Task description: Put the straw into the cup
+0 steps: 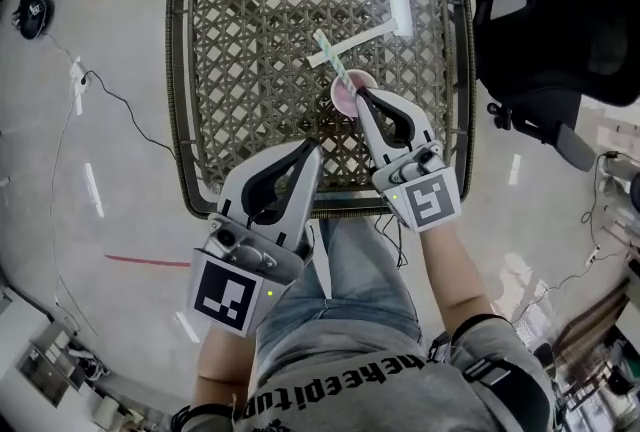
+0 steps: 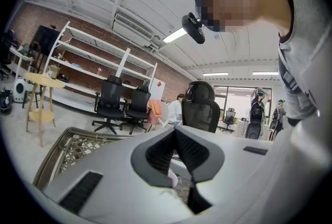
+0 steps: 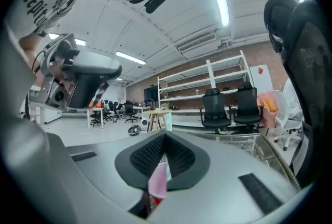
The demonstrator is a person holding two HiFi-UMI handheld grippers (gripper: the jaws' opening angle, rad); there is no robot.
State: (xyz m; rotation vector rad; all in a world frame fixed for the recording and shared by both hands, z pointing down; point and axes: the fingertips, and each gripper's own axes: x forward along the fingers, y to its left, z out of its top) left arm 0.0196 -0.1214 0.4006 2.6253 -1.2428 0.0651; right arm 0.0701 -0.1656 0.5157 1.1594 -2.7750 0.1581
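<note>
The open weave of the wicker table [image 1: 215, 40] is being judged the main hazard. A light cup could be tipped on it, or a dropped straw caught in its gaps. The left gripper [image 1: 311, 150] is being held nearer the person, its jaws pressed together on nothing, short of the cup. The wall of the small pink cup [image 1: 343, 96] is being pinched by the right gripper [image 1: 363, 97]. A twist or pull from that grip is being judged likely to squash the rim or topple the cup and spill the straw out. The green-and-white straw [image 1: 329, 53] is being seen slanting away from the cup's far side, just beyond the right gripper's tips. Its lower end is at the rim, but whether it is seated inside cannot be told. It is being crossed by a white paper wrapper [image 1: 362, 41].
</note>
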